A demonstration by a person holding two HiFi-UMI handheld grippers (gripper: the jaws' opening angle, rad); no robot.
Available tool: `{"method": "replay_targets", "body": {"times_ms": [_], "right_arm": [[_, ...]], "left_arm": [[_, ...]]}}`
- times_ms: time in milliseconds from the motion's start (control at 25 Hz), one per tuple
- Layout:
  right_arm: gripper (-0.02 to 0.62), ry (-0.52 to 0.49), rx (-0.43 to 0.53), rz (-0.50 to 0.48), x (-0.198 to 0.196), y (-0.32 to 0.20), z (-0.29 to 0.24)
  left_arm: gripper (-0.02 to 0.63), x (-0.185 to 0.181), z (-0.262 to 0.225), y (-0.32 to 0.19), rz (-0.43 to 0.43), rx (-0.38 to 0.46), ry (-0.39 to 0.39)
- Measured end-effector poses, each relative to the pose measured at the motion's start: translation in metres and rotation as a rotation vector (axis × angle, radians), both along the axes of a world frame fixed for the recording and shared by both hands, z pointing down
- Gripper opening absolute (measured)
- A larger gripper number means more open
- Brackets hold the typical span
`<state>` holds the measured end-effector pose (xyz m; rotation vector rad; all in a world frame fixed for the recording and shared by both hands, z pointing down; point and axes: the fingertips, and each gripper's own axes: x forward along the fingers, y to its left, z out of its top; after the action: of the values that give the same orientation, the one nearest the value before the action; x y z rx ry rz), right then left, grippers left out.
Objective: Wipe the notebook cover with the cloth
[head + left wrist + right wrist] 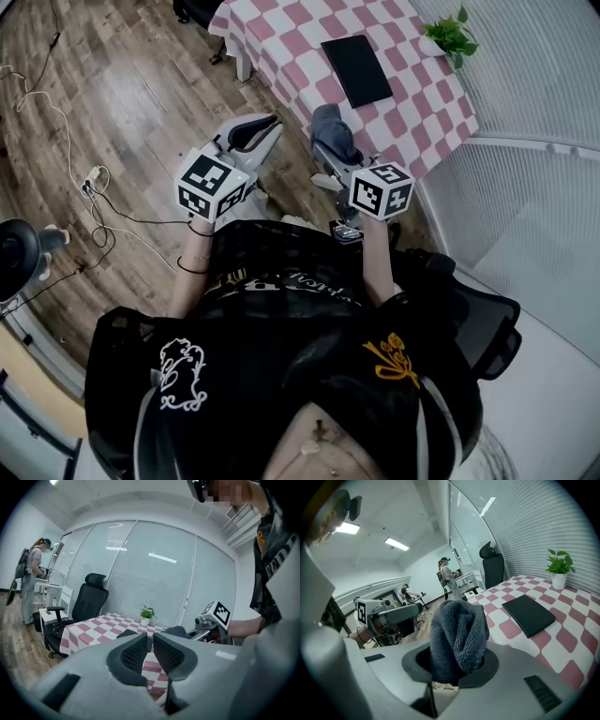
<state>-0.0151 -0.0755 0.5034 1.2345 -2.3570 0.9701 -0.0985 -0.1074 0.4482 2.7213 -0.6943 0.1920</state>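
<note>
A black notebook lies flat on the pink-and-white checked table, closed; it also shows in the right gripper view. My right gripper is shut on a bunched grey cloth, held off the table's near edge, short of the notebook. In the head view the cloth hides the jaw tips. My left gripper hangs beside it over the wooden floor. Its jaws stand together with nothing between them.
A small potted plant stands at the table's far right corner. A black office chair sits beyond the table, and a person stands at a far desk. Cables and a power strip lie on the floor left.
</note>
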Motion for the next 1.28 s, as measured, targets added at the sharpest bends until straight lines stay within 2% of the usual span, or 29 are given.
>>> {"method": "replay_targets", "body": {"times_ms": [240, 640, 880, 1280], "right_arm": [[0.074, -0.020, -0.001, 0.030, 0.032, 0.050, 0.003], [0.074, -0.053, 0.041, 0.103, 0.109, 0.144, 0.000], [0.074, -0.083, 0.065, 0.112, 0.123, 0.200, -0.002], [0.074, -0.098, 0.103, 0.061, 0.123, 0.258, 0.001]], "left_arm": [[0.051, 0.040, 0.002, 0.034, 0.038, 0.005, -0.019], [0.051, 0.128, -0.001, 0.142, 0.116, 0.030, -0.057], [0.051, 0.147, -0.004, 0.210, 0.136, 0.048, -0.099], [0.051, 0.154, -0.006, 0.277, 0.116, 0.088, -0.113]]}}
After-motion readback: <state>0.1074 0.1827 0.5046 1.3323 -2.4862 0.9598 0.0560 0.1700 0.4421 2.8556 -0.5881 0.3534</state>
